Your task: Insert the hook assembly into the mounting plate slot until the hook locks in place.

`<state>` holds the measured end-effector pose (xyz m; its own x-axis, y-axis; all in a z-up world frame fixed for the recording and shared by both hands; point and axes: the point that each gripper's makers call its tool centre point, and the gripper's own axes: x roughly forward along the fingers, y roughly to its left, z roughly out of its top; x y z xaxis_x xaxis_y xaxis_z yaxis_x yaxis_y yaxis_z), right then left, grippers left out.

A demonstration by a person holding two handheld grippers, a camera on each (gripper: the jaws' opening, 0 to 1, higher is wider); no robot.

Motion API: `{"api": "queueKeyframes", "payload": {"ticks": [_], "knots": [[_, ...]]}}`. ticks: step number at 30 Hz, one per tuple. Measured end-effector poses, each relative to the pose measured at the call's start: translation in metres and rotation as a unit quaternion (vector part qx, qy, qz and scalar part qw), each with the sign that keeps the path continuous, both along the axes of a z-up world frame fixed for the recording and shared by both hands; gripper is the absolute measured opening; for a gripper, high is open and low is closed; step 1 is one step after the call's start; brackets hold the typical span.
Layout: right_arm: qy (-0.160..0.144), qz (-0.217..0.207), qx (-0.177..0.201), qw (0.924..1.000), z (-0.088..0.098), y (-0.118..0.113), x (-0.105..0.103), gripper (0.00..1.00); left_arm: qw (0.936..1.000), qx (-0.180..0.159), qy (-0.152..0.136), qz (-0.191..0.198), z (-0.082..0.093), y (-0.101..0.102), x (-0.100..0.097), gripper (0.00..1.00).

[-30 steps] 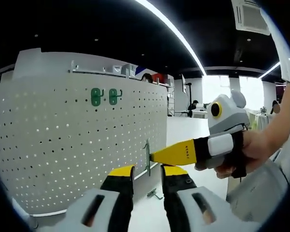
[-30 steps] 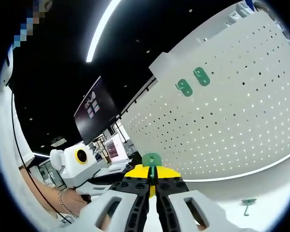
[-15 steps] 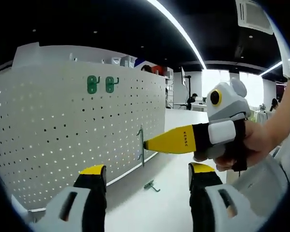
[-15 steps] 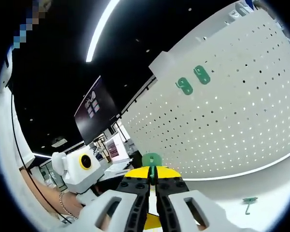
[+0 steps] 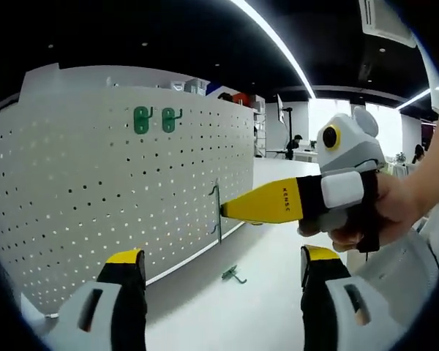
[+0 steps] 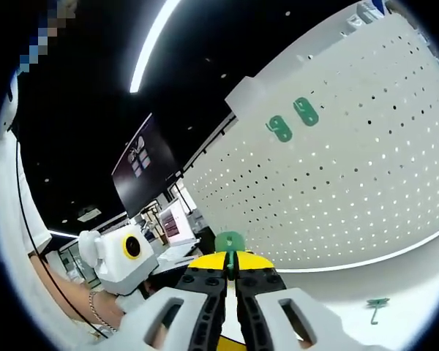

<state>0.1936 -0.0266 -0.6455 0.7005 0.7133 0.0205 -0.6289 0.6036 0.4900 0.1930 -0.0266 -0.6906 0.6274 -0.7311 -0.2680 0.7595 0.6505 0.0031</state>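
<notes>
Right tool [image 5: 227,210], marked "KENSC", clamps the hook assembly [image 5: 216,212] at the pegboard [image 5: 95,190]; left tool [image 5: 223,285] has opened wide since earlier

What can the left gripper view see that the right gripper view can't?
Left gripper view: the left gripper, jaws wide apart, and a person's hand around the right gripper. Right gripper view: a dark wall screen, and the right gripper shut on a green plastic hook. Both: the white perforated pegboard, two green hooks mounted on it, and a loose green hook on the table.
</notes>
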Motion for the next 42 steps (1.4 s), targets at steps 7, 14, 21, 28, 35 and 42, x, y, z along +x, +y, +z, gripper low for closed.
{"api": "queueKeyframes", "payload": {"ticks": [7, 14, 21, 28, 35, 42], "knots": [[-0.038, -0.050, -0.085, 0.9944, 0.001, -0.014, 0.009, 0.00, 1.0000, -0.002, 0.002, 0.003, -0.001, 0.001, 0.000, 0.88], [-0.052, -0.161, -0.200, 0.9650, -0.005, -0.054, 0.026, 0.00, 1.0000, 0.000, 0.005, 0.004, -0.002, 0.002, 0.000, 0.88], [-0.041, -0.172, -0.204, 0.9630, -0.010, -0.063, 0.027, 0.00, 1.0000, -0.002, 0.007, 0.004, -0.002, 0.002, 0.000, 0.88], [-0.042, -0.179, -0.200, 0.9624, -0.006, -0.069, 0.033, 0.00, 1.0000, -0.001, 0.006, 0.003, -0.003, 0.001, -0.001, 0.86], [-0.049, -0.198, -0.193, 0.9597, 0.005, -0.082, 0.047, 0.01, 0.9999, -0.001, 0.008, 0.009, -0.003, 0.005, 0.000, 0.86], [-0.060, -0.212, -0.192, 0.9563, 0.017, -0.091, 0.060, 0.01, 0.9998, -0.003, 0.009, 0.015, -0.004, 0.010, 0.001, 0.86]]}}
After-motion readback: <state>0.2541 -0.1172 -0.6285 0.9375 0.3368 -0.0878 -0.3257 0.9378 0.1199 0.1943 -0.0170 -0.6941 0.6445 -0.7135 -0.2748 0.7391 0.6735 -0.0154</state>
